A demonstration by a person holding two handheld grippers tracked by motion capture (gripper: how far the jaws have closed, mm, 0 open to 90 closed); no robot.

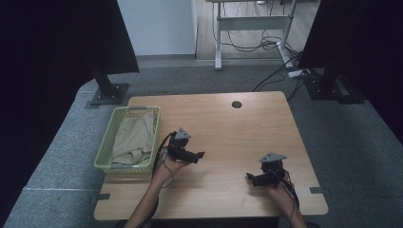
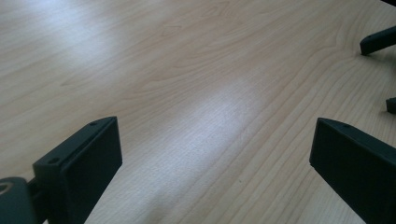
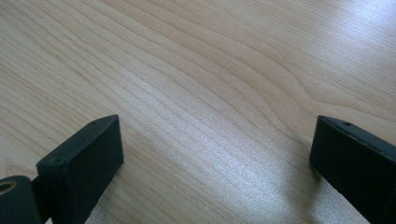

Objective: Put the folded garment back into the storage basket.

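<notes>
Near the table's front edge, right gripper with jaws wide apart, empty, over bare wood. Further in, left gripper likewise spread, just beside the green basket at the left edge, beige cloth inside. No legible writing.

So the basket sits on the desk at its left edge, with a folded cloth lying in it. Left tool is just right of the basket, right tool is well apart near the front right, both pointing inward toward each other.
</notes>
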